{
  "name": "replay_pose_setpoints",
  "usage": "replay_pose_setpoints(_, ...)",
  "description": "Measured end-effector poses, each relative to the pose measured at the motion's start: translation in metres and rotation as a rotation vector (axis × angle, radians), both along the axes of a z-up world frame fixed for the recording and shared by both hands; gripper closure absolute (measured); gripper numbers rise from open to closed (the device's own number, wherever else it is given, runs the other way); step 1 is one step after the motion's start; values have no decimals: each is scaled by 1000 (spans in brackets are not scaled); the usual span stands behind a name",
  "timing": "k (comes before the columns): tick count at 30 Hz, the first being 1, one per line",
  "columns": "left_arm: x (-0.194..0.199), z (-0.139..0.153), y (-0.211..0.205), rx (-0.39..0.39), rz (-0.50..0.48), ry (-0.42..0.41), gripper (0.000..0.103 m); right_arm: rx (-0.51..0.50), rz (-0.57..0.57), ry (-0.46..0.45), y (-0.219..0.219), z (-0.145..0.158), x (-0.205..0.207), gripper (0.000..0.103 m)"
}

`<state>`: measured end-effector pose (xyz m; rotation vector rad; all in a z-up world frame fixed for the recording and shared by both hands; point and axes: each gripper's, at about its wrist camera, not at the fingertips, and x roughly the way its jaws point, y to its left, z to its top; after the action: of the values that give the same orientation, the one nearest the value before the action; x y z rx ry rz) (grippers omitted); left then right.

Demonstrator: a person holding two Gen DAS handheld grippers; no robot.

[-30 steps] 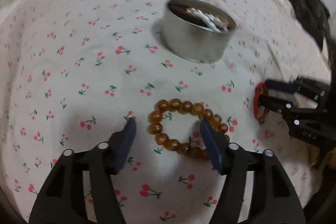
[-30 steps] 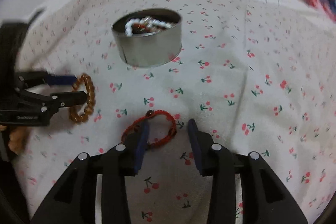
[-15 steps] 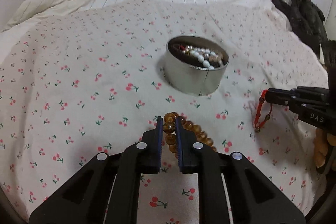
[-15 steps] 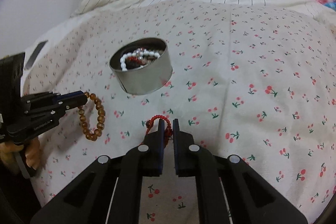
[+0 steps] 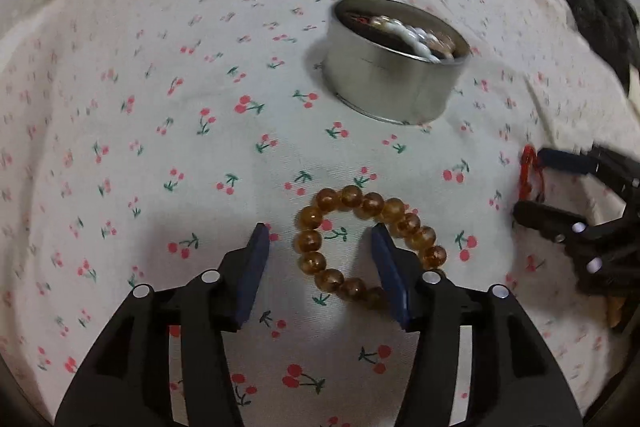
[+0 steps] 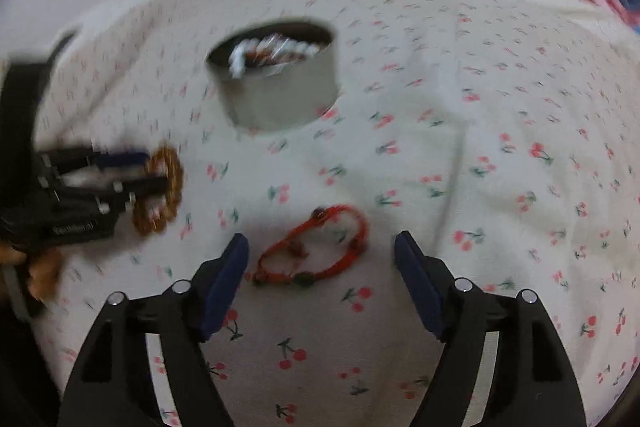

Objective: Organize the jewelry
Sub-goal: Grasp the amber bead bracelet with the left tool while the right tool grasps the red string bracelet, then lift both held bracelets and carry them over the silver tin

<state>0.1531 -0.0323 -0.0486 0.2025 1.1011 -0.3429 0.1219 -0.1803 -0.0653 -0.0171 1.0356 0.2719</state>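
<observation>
We hold 2 grippers over a bed sheet printed with small cherries (image 5: 208, 115). Our left gripper (image 5: 320, 259) has its 2 blue pads apart and opening, released, with nothing pressed between them. The amber bead bracelet (image 5: 360, 247) lies flat on the sheet: its left arc sits in the gap between the pads, while the right pad rests over the ring's middle and the right arc runs outside that pad. Our right gripper (image 6: 320, 267) also stands released, its jaws opening wide. The red cord bracelet (image 6: 316, 251) lies flat on the sheet in the gap between the pads, touching neither, nearer the left pad. Beyond both sets of fingers, further up the sheet, stands a round metal tin (image 5: 396, 83) that already holds white beads and other pieces, blurred in the right view. At the far side of each view we see the other gripper. We judge the step in hand to be picking up the 2 loose bracelets, with neither grasped yet. The next move calls for each pair of pads to close on one strand of its bracelet, then lift and carry it over the tin's open top, gripping firmly enough that round beads or thin cord cannot slip out.
</observation>
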Motion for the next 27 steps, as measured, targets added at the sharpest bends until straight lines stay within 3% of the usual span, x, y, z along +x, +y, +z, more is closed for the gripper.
replay_pose_setpoints(1,0,1,-2,-12,-18,7,78,-34,31,-13,8,-1,-2,56)
replay_pose_setpoints(2,0,3,-4,-13,-28,2,91,-21,44,-13,9,1,-3,67)
replay_pose_setpoints(3,0,3,-4,-10,-33,-2,92,0,36,-9,7,2,-3,89)
replay_pose_setpoints(4,-1,5,-4,-11,-34,-9,92,33,25,2,2,2,-2,92)
replay_pose_setpoints(12,-6,40,-1,-142,-47,-113,93,195,-23,-29,-22,22,-1,92)
replay_pose_setpoints(20,-17,59,-12,-166,-120,-208,93,393,-68,-75,-43,44,1,92)
replay_pose_setpoints(27,-11,76,-13,-197,-126,-221,93,511,-70,-67,-51,48,2,92)
